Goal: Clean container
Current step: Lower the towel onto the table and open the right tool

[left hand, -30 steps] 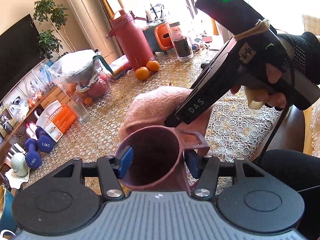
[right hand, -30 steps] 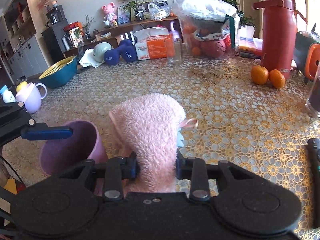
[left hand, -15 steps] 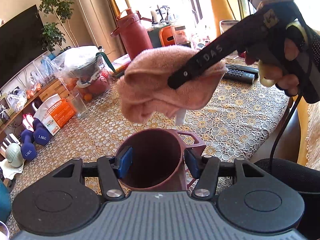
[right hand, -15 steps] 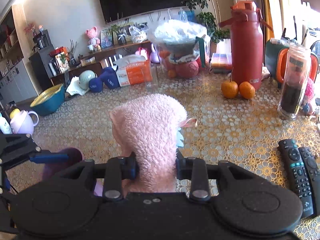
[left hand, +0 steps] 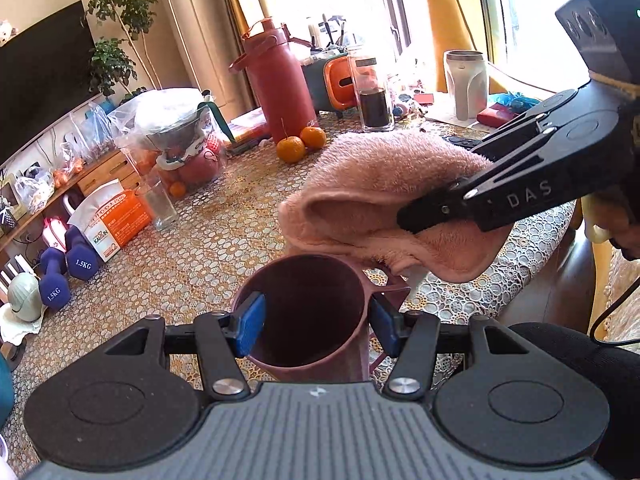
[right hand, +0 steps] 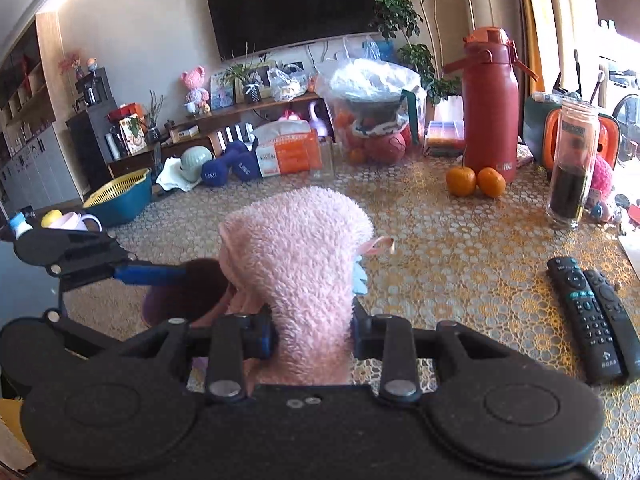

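A: In the left wrist view, what is my left claw [left hand: 316, 322] doing?

B: You are clamping it on the mauve cup [left hand: 308, 308], one blue pad inside the rim and one outside by the handle, with the cup above the lace-covered surface [left hand: 192, 256]. The pink towel [left hand: 384, 204] is hanging just above the cup.

A: And in the right wrist view?

B: Your right claw [right hand: 312, 336] is squeezing the towel [right hand: 300, 272], bunched up between its pads. The cup [right hand: 184, 292] is showing just left of the towel, with two remotes [right hand: 592, 320] lying well to its right.

left gripper [left hand: 316, 322] clamps purple cup [left hand: 308, 312]; right gripper [left hand: 424, 216] holds pink towel [left hand: 384, 196] just above rim.
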`<state>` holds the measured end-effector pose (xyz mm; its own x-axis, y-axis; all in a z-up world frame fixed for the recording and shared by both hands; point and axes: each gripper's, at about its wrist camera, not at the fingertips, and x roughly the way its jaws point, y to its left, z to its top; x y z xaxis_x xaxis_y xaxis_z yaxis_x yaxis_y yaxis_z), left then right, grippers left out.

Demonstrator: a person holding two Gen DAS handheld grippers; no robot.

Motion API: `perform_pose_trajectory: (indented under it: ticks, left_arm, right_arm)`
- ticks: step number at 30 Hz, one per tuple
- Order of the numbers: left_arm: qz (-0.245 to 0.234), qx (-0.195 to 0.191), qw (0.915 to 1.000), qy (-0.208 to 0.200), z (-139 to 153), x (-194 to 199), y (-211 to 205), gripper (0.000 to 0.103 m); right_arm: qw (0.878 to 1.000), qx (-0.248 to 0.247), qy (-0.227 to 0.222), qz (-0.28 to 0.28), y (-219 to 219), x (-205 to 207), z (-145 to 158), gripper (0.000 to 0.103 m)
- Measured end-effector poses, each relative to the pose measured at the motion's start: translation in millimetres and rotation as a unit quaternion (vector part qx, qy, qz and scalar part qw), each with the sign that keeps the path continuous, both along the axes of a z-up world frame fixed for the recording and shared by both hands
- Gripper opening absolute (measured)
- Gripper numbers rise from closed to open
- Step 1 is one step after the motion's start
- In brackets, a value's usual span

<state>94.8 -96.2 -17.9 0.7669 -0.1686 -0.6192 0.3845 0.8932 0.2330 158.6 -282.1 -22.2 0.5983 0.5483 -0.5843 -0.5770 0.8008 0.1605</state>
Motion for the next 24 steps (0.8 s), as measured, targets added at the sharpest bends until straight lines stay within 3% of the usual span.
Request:
perform_pose_trajectory:
  ticks: [4, 9, 12, 16, 19, 24]
  left_arm:
    - [0.008, -0.016, 0.9998, 0.003, 2, 0, 4, 0.057]
    - [0.012, -0.04, 0.9991, 0.008, 5, 1, 9, 0.057]
    - [0.012, -0.043, 0.9989, 0.01, 6, 1, 10, 0.057]
    - [0.016, -0.051, 0.9985, 0.011, 7, -1, 11, 0.059]
    - [0.02, -0.061, 0.9979, 0.009, 8, -2, 13, 0.063]
    - [0.031, -0.081, 0.9962, 0.009, 11, -7, 19, 0.066]
  right_arm:
    - [0.999, -0.033, -0.005, -0.035, -5, 10, -10, 0.033]
    - [0.996, -0.013, 0.044, -0.079, -22, 35, -29, 0.035]
    - [0.994, -0.03, 0.055, -0.089, -22, 42, -42, 0.037]
    - [0.993, -0.049, 0.047, -0.096, -22, 42, -49, 0.048]
    - [0.992, -0.072, 0.023, -0.103, -22, 39, -45, 0.064]
    - [0.991, -0.088, -0.003, -0.101, -24, 27, -37, 0.078]
